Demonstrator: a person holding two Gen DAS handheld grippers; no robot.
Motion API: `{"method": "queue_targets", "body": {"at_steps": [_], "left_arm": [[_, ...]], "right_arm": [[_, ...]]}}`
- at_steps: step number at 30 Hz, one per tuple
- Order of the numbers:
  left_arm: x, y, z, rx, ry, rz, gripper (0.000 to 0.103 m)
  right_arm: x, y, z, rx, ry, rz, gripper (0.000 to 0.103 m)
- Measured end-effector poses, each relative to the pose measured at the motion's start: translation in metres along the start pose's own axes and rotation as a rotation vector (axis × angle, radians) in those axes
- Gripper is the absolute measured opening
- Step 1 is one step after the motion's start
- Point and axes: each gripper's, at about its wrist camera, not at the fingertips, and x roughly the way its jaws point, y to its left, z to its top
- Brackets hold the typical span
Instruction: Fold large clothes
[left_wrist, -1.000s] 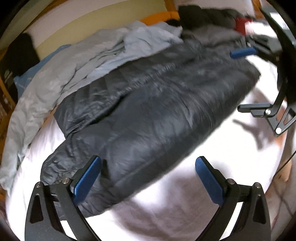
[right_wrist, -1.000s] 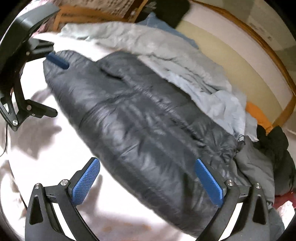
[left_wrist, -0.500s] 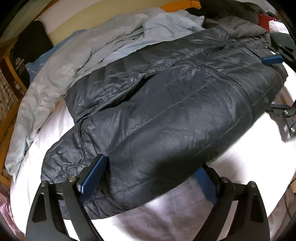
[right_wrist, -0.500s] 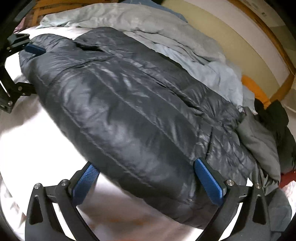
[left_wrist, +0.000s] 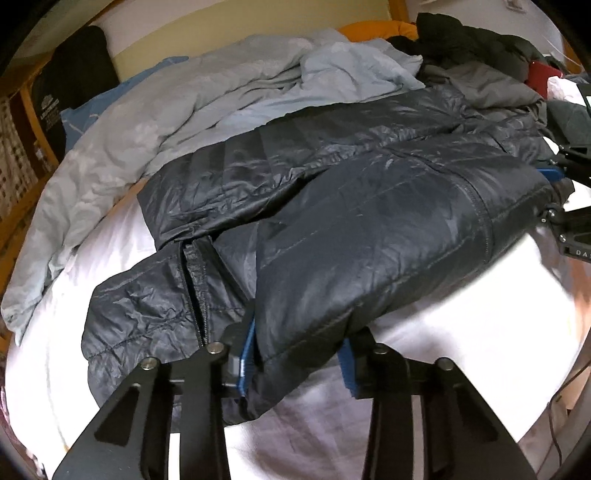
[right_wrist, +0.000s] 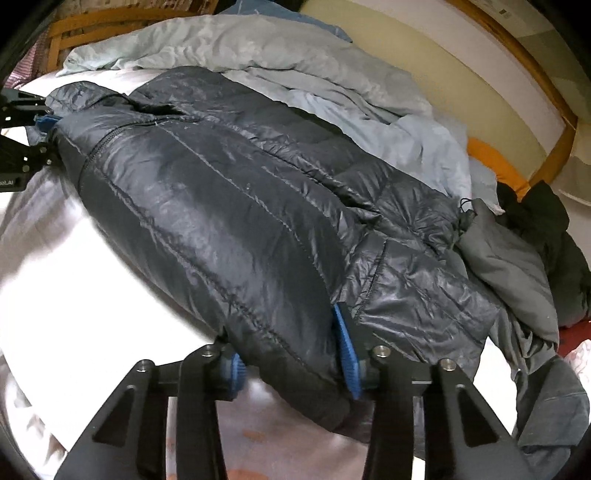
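Note:
A dark grey quilted puffer jacket (left_wrist: 369, 221) lies across the white bed sheet (left_wrist: 461, 314), a sleeve folded over its front. My left gripper (left_wrist: 297, 360) has the jacket's near edge bunched between its blue pads; the jaws are closing and press the fabric. In the right wrist view the jacket (right_wrist: 240, 221) fills the middle, and my right gripper (right_wrist: 290, 363) is closing on a thick fold of its near edge. The right gripper (left_wrist: 554, 177) also shows at the far right of the left wrist view. The left gripper (right_wrist: 44, 123) shows at the far left of the right wrist view.
A crumpled pale blue duvet (left_wrist: 184, 122) lies behind the jacket. Grey clothing (right_wrist: 509, 266) and black clothing (left_wrist: 469, 40) pile at the jacket's far end, beside an orange item (left_wrist: 373, 27) and a red one (left_wrist: 541, 74). A wooden bed frame (right_wrist: 554, 122) rims the mattress.
Both grippers moved forward onto the jacket's near edge. Their jaws went from wide open to narrowed onto the fabric, which now bulges between the pads.

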Motion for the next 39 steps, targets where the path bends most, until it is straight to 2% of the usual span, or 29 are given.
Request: {"method": "queue_targets", "body": {"at_steps": [2,5,14,19,21,27,31,34,36,37,38,39], "left_arm": [[-0.003,0.001,0.001,-0.005,-0.008,-0.008,0.025],[-0.012,0.003,0.003,-0.013,-0.035,-0.022,0.017],[-0.062,0.028,0.019,-0.087,-0.147,-0.022,0.017],[-0.091,0.043,0.044,-0.169,-0.172,-0.054,0.017],[-0.094,0.043,0.061,-0.145,-0.178,-0.045,0.017],[-0.045,0.061,0.121,-0.108,-0.163,-0.038,0.019],[-0.018,0.061,0.147,-0.056,-0.196,0.026,0.021],[-0.003,0.064,0.151,-0.037,-0.243,0.057,0.026],[0.006,0.069,0.149,-0.038,-0.266,0.089,0.045],[0.010,0.072,0.148,-0.049,-0.272,0.134,0.072],[0.012,0.077,0.145,-0.067,-0.283,0.179,0.090],[0.013,0.083,0.143,-0.080,-0.291,0.187,0.091]], "right_arm": [[-0.002,0.001,0.000,-0.003,-0.004,0.007,0.035],[-0.009,0.002,0.001,-0.014,-0.011,0.029,0.028],[-0.060,-0.009,0.018,-0.009,-0.086,0.143,0.027],[-0.105,-0.019,0.048,-0.078,-0.184,0.032,0.027],[-0.109,-0.031,0.062,-0.054,-0.196,0.022,0.027],[-0.059,-0.072,0.100,0.008,-0.171,-0.016,0.027],[-0.021,-0.090,0.121,0.046,-0.185,-0.043,0.027],[0.008,-0.096,0.131,0.038,-0.201,-0.055,0.027],[0.029,-0.101,0.136,0.058,-0.213,-0.043,0.027],[0.035,-0.102,0.136,0.066,-0.223,-0.047,0.027],[0.042,-0.103,0.136,0.080,-0.244,-0.061,0.027],[0.048,-0.104,0.135,0.091,-0.254,-0.069,0.027]]}}
